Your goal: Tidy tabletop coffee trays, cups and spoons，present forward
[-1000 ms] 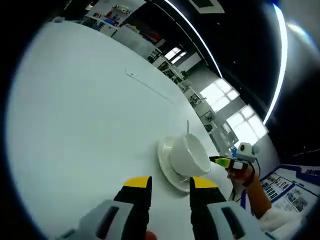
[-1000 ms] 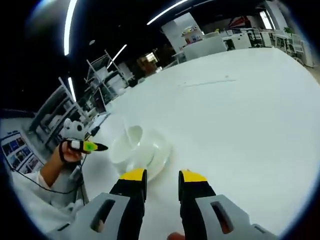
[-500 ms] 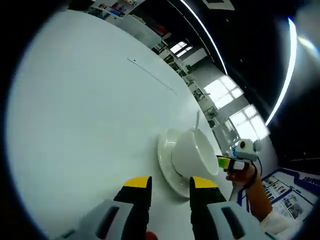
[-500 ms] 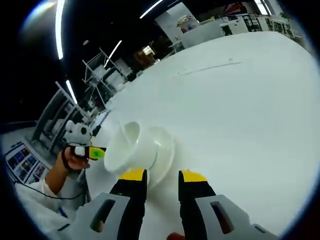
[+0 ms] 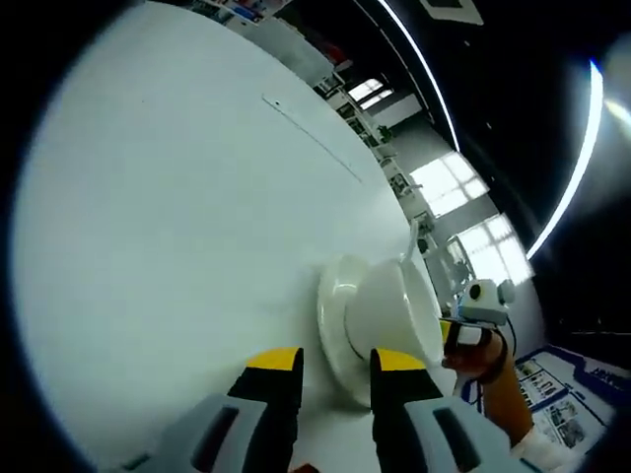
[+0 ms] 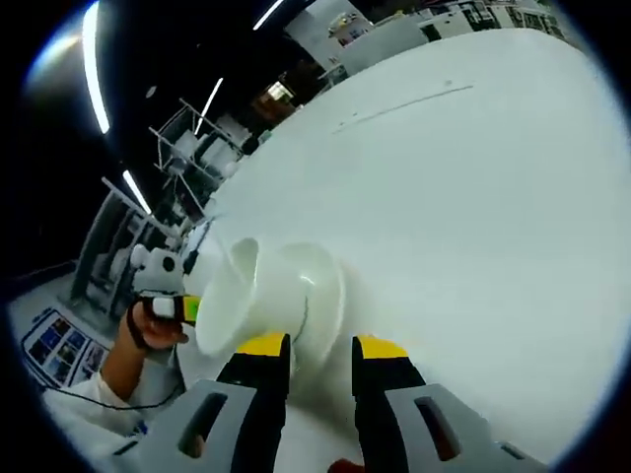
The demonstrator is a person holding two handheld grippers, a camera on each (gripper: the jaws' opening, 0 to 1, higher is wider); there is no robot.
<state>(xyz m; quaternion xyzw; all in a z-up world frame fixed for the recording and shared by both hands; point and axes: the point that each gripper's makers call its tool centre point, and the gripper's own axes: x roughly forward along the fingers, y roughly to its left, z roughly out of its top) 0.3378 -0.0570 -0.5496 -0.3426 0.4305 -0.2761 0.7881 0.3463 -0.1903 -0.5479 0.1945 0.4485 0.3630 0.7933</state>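
Observation:
A white cup [image 5: 394, 310] rests on a white saucer [image 5: 333, 301] on the white table [image 5: 168, 197]. A thin spoon handle [image 5: 411, 244] sticks up out of the cup. My left gripper [image 5: 335, 360] is open with a narrow gap and nothing between its yellow-tipped jaws, just short of the saucer's near rim. In the right gripper view the same cup [image 6: 235, 296] and saucer [image 6: 323, 288] lie just ahead and slightly left of my right gripper [image 6: 320, 347], which is also open and holds nothing.
A person's hand [image 5: 481, 357] holds a small white and yellow-green device beyond the cup at the table's edge; the hand [image 6: 138, 330] sits left of the cup in the right gripper view. The bare table [image 6: 473, 197] stretches away. Shelving and windows lie far behind.
Both cameras have moved closer to the cup and saucer, which now look larger and sit right at the jaw tips. The jaws' gaps are unchanged.

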